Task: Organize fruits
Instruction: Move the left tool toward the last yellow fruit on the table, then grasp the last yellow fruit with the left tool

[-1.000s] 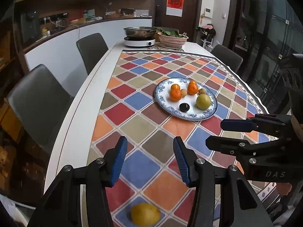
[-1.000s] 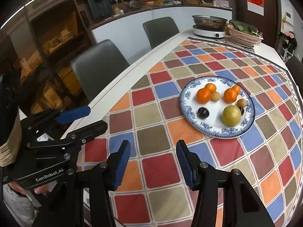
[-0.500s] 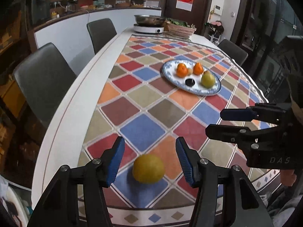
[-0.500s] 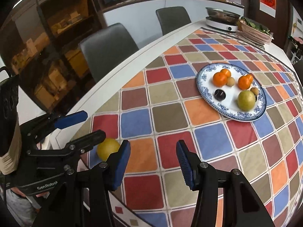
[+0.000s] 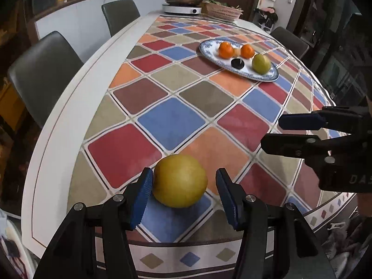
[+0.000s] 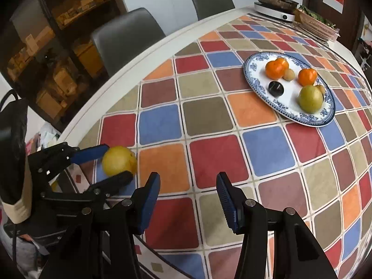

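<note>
You had brought your left hand-held gripper (image 5: 183, 197) down over the near end of the worktop (image 5: 67, 107) so that the yellow pear (image 5: 180, 181), which a moment earlier lay low in the left wrist view and outside the fingers, now sat squarely between them. The jaws stood released and a little wider than a second before; the left pad looked almost at the fruit's skin while the right pad stood clear of it, so nothing was gripped yet. The pear rested on a blue square of the checked tablecloth (image 5: 172, 118), close to the near edge and well apart from the blue-and-white plate (image 6: 255, 79), where two oranges (image 6: 276, 68), a green pear (image 6: 310, 98), a dark round fruit (image 6: 275, 88) and some small pale ones already lay. Your right hand-held gripper (image 6: 188, 203) had sunk too and hung over bare cloth, jaws apart and holding nothing. By my reading, the reach was done and the closing squeeze came next; the stray pear was the one fruit left off the plate, so carrying it there should nearly finish the job. Being round, it could roll toward the edge if one pad nudged it first.
</note>
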`<state>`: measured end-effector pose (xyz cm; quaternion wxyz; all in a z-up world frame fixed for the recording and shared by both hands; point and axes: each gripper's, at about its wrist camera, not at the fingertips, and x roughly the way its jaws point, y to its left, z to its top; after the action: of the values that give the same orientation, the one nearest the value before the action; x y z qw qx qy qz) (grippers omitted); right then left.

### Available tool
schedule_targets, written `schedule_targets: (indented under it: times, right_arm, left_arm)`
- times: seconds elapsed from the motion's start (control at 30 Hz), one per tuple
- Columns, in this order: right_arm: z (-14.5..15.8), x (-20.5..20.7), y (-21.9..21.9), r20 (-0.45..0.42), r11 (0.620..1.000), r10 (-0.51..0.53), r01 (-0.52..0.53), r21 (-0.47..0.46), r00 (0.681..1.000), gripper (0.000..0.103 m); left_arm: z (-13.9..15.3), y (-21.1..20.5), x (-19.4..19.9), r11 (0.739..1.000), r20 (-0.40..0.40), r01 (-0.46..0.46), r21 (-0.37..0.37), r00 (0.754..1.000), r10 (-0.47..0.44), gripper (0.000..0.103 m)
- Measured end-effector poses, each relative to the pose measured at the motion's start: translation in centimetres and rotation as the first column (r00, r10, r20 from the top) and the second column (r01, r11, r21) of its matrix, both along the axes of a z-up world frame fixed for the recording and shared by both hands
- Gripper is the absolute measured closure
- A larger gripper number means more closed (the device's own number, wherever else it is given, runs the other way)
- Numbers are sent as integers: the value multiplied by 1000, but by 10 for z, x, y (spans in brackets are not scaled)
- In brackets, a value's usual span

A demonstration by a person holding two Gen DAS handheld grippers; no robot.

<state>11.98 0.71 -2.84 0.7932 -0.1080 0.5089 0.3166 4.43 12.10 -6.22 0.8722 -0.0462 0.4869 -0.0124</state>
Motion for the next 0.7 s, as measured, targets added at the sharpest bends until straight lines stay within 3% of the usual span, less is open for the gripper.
schedule_targets:
  times: [0.23,0.7]
  right_arm:
    - [-9,1,2,-11,1000,0,0,-26,1000,52]
    - [-19,8,1,-40,1000,-3,2,-23,999,52]
  left_arm:
    - [-16,1,5,1000,-35,0,0,999,0,48]
    - [-10,3,9,1000,-8,-12,2,1000,12,52]
